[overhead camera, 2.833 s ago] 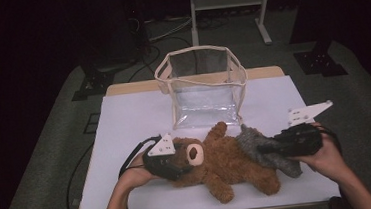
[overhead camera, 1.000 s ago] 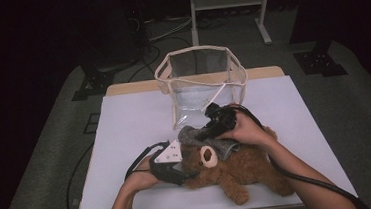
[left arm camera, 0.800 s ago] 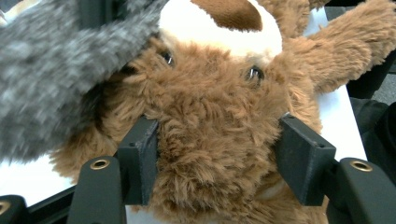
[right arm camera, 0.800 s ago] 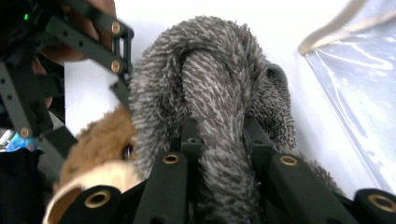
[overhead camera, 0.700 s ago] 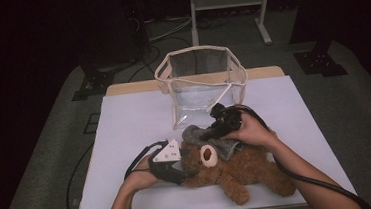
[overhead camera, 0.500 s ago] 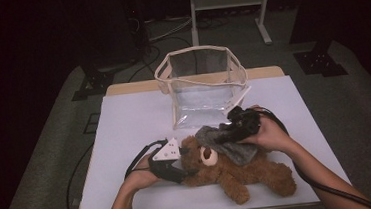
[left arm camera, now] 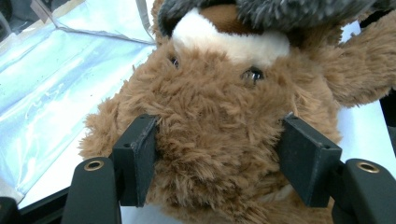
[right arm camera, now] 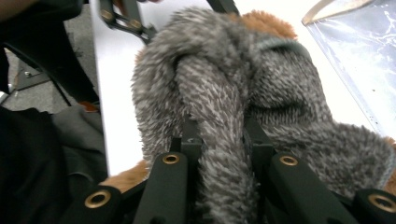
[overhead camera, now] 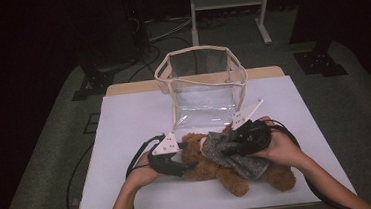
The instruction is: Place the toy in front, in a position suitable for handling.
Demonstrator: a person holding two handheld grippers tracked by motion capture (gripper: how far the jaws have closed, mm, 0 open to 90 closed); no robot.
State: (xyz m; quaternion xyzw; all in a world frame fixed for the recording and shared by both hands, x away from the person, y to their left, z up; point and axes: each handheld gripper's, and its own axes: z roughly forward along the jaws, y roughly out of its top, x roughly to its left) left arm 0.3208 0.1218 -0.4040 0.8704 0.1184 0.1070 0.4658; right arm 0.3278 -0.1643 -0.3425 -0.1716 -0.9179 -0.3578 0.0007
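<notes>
Brown fur of the teddy bear (left arm camera: 219,135) fills the gap between our left gripper (left arm camera: 219,163) jaws, which have just been opening yet press its head. Our right gripper (right arm camera: 222,154) pinches a fold of grey knitted cloth (right arm camera: 224,93) over the bear on the white table (overhead camera: 125,124).

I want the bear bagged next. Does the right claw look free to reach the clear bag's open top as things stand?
Probably yes: the clear bag stands just beyond the right claw with nothing between them. But that claw is shut on the grey garment, which drapes over the teddy bear, so the bear would drag along.
</notes>
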